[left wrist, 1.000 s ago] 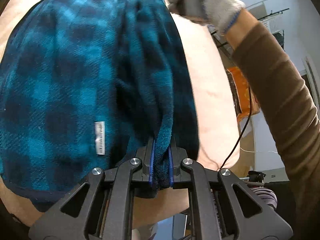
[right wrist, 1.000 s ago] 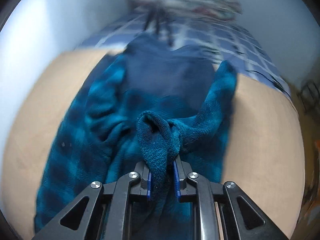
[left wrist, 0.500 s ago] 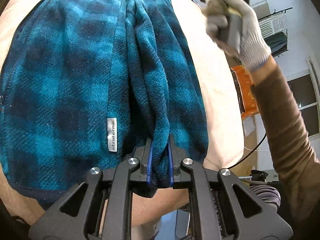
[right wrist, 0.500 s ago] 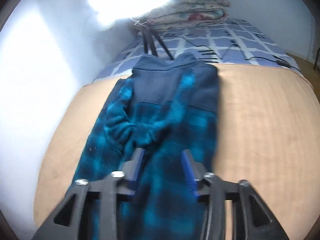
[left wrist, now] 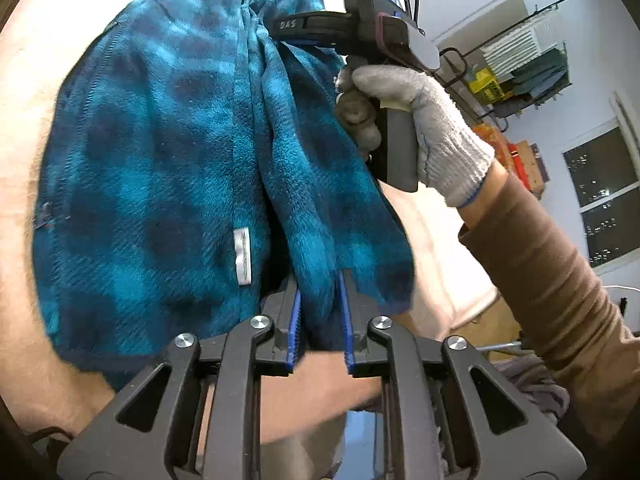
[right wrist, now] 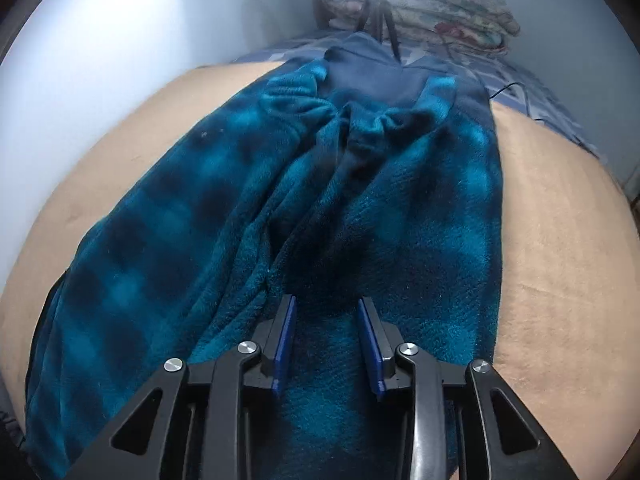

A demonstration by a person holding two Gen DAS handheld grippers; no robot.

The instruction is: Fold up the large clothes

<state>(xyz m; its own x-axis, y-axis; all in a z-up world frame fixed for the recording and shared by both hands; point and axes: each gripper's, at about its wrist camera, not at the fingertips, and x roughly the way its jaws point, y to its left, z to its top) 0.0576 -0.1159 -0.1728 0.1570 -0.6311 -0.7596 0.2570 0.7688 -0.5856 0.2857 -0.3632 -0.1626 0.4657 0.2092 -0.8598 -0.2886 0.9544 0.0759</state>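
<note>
A teal-and-navy checked fleece garment (left wrist: 160,160) (right wrist: 200,220) lies lengthwise on a tan padded surface (left wrist: 432,240) (right wrist: 560,260). Its white label (left wrist: 242,256) faces up and its plain navy collar end (right wrist: 372,76) is far away. My left gripper (left wrist: 319,280) has a folded edge near the hem between its blue pads, and its jaws are opening. My right gripper (right wrist: 326,302) is open, low over the middle of the fleece, with nothing pinched. A gloved hand (left wrist: 420,120) carries it over the garment's right fold in the left wrist view.
A brown sleeve (left wrist: 552,280) crosses the right of the left wrist view. Behind it are a laundry rack (left wrist: 520,64), an orange box (left wrist: 516,156) and a window (left wrist: 608,200). Folded quilts (right wrist: 440,12), tripod legs (right wrist: 376,20) and a blue patterned sheet (right wrist: 520,76) lie beyond the collar. A white wall (right wrist: 100,60) runs along the left.
The right gripper let go of the bunched fleece fold, opened, and came down along the garment toward the left gripper. The left jaws have widened a little around their fold.
</note>
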